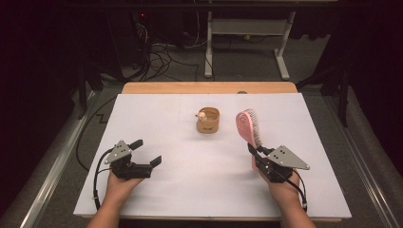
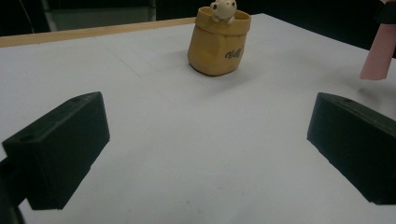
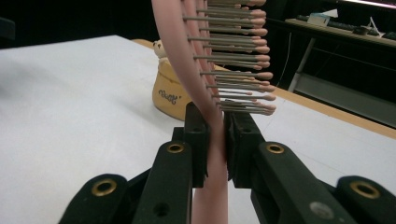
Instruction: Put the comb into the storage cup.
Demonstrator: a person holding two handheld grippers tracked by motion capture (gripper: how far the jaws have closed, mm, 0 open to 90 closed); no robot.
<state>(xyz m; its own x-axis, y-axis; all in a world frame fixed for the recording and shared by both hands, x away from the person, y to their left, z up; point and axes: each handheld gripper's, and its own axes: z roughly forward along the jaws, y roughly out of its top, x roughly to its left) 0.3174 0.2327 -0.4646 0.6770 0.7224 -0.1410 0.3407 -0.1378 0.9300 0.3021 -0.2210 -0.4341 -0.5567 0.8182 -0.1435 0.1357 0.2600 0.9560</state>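
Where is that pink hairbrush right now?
In the high view the pink hairbrush is on the right side, clamped by its handle in the right gripper and raised above the white table, just right of the small yellow pot.

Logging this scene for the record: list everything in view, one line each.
hairbrush: 1, pink, held off the table at right, bristles facing right
holder: 1, tan pouch-shaped cup with a small cream figure on its rim, middle of the sheet
sheet: 1, white, covering the table
table: 1, wooden, far edge showing
desk frame: 1, white, floor beyond
left tongs: 1, black, open, low at left
right tongs: 1, black, shut on the hairbrush handle
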